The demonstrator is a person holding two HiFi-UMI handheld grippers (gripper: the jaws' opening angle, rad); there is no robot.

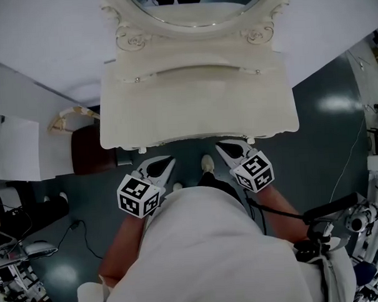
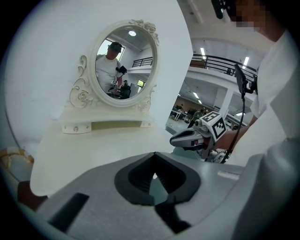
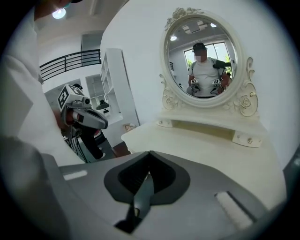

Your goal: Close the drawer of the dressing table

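Note:
The cream dressing table (image 1: 193,109) with its oval mirror (image 1: 195,6) stands right in front of me. No drawer sticks out past its front edge; only small knobs (image 1: 142,149) peek from under the top. My left gripper (image 1: 170,159) is shut and empty, just short of the front edge on the left. My right gripper (image 1: 220,146) is also shut and empty, its tips at the edge on the right. In the left gripper view my own jaws (image 2: 154,176) meet over the tabletop (image 2: 103,145), with the right gripper (image 2: 172,139) beside them. The right gripper view shows its jaws (image 3: 149,174) together and the left gripper (image 3: 105,124) apart from the table.
A dark brown stool (image 1: 92,148) stands at the table's left side, beside a white cabinet (image 1: 14,148). Cables (image 1: 80,233) run over the dark floor. Stands and equipment (image 1: 370,145) crowd the right. My shoe (image 1: 207,163) is under the table's front.

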